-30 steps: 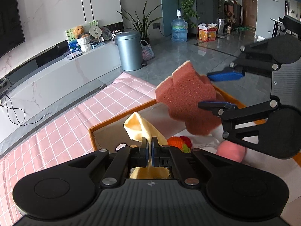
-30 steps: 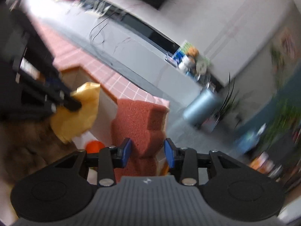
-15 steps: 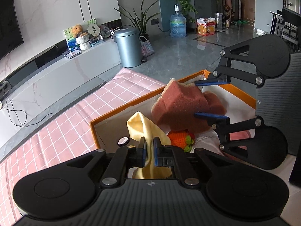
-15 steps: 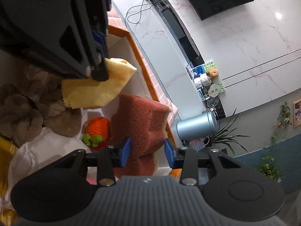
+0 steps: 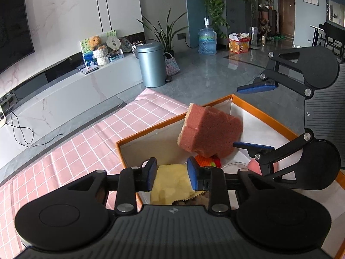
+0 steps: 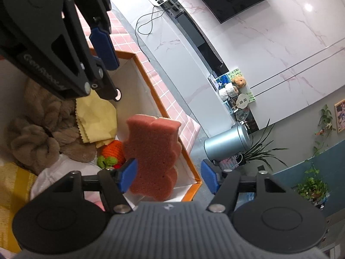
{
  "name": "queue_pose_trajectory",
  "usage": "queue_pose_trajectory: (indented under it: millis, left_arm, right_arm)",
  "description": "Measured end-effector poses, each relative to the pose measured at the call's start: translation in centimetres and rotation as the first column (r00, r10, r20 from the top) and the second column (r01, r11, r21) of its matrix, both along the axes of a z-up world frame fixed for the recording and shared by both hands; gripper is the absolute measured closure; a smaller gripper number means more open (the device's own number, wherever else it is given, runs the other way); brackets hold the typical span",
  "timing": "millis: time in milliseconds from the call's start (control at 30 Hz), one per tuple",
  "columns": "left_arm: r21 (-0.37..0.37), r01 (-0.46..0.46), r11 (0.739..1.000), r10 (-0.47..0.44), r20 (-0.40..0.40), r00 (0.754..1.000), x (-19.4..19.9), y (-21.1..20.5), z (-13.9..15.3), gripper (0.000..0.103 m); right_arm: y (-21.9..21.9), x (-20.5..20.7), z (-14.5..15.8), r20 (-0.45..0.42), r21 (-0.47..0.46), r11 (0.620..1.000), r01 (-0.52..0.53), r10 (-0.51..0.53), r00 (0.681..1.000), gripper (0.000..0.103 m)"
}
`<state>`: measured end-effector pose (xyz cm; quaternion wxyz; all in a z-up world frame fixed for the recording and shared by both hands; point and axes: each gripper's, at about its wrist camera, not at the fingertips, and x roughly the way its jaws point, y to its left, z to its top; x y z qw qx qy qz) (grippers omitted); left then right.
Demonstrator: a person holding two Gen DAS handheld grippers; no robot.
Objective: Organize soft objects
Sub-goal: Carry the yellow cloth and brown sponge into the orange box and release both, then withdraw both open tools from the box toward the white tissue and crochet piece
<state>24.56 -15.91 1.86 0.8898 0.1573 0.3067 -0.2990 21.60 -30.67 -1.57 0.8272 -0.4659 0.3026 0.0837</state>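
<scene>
An orange-rimmed box (image 5: 151,129) (image 6: 151,86) stands on a pink checked cloth. My left gripper (image 5: 171,176) is open above a yellow cloth (image 5: 170,181) (image 6: 94,118) that lies loose in the box. My right gripper (image 6: 169,177) (image 5: 254,116) is open. A red-brown sponge (image 5: 209,133) (image 6: 155,151) leans tilted in the box's far corner between the right fingers, free of them. A crocheted orange fruit (image 6: 112,150) (image 5: 206,159) lies beside it.
The box also holds a brown plush (image 6: 43,133), a white cloth (image 6: 64,172) and a pink ball (image 5: 254,165). A yellow item (image 6: 13,183) lies at the left. A grey bin (image 5: 151,64) and a low TV cabinet (image 5: 64,99) stand beyond the table.
Both grippers have opened. The yellow cloth has dropped flat into the box. The sponge has been let go and rests in the box corner.
</scene>
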Motion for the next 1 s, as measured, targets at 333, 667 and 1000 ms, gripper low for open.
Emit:
queue_pose_trajectory:
  millis: [333,667,1000]
  left_arm:
    - [-0.057,-0.021,0.998,0.022,0.023,0.999,-3.6,2.4,1.8,0.056]
    - [-0.133,-0.077,0.988,0.083,0.039,0.996,-7.7,6.1,2.6,0.051]
    - [-0.23,-0.216,0.949,0.234,0.057,0.971,-11.2,11.6,2.4,0.038]
  right_arm:
    - [1.4,-3.1,1.4,-0.009,0.08,0.996,0.026,-0.025,1.0,0.035]
    - [2.7,-7.0,3.5,-0.046,0.382,0.897,0.225,-0.224,0.973,0.032]
    - [5.9,-11.4,4.6,-0.038,0.607,0.745,0.276,-0.32,0.947,0.026]
